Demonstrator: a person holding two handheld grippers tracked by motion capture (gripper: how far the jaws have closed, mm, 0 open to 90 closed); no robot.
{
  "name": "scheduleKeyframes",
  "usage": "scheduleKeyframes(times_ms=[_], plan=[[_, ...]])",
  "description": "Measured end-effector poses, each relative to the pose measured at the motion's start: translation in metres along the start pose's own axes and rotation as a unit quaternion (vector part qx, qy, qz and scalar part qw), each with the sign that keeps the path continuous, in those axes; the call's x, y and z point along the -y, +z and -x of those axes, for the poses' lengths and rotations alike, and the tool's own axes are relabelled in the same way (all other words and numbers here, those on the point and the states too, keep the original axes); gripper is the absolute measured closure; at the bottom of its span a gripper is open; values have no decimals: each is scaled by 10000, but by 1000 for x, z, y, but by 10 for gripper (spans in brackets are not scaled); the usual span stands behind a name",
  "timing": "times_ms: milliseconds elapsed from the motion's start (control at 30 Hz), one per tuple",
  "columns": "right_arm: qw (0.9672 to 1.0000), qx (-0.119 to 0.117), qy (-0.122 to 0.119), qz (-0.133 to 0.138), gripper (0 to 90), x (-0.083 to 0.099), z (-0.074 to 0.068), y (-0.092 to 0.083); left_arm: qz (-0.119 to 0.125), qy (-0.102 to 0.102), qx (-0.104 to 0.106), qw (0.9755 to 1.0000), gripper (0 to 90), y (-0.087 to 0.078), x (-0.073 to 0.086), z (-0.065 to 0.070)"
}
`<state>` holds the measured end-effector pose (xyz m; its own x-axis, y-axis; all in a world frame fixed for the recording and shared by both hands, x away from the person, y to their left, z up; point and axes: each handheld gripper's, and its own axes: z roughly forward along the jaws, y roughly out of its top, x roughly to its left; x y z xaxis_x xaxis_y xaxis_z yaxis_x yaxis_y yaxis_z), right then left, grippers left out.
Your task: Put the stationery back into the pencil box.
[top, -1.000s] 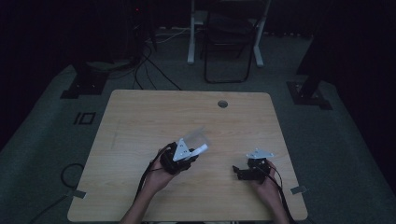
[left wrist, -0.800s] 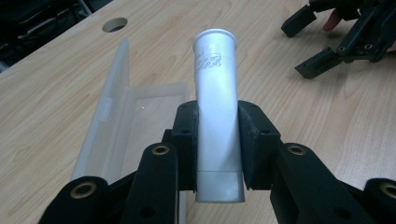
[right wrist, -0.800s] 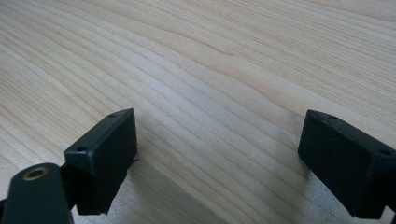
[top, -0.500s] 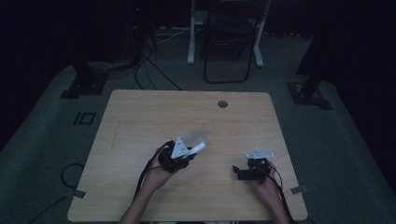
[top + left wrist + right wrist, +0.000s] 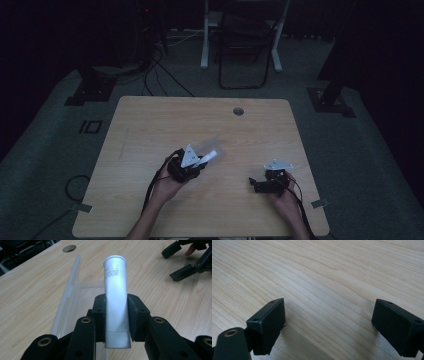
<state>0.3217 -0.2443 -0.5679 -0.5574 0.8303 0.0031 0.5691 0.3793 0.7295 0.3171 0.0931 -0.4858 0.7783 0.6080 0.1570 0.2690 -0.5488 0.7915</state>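
Left gripper view has the left gripper [image 5: 117,322] clamped on a silver tube [image 5: 116,302] pointing ahead, clear tray [image 5: 68,293] just below-left: keep it squeezed, lower gently, while the right gripper [image 5: 329,325] rests wide, holding nothing.

Between my black left gripper [image 5: 116,315] pads: a silver tube [image 5: 116,302] with fine printed lettering; beyond, a frosted clear plastic box [image 5: 72,290] on the pale wood-grain table [image 5: 30,290].

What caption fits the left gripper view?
Left gripper clamps a silver tube above a clear plastic tray on the wooden table.
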Motion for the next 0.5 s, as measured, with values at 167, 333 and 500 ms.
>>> scheduleKeyframes(times_ms=[167, 333, 500], plan=[[10000, 0, 1, 1, 116, 0, 0, 0, -7, -32, -40, 10000, 708, 0, 1, -4], [10000, 0, 1, 0, 116, 0, 0, 0, -38, -60, -83, 9999, 708, 1, 2, -7], [10000, 0, -1, 0, 116, 0, 0, 0, -59, -78, -114, 9999, 708, 3, 2, -10]])
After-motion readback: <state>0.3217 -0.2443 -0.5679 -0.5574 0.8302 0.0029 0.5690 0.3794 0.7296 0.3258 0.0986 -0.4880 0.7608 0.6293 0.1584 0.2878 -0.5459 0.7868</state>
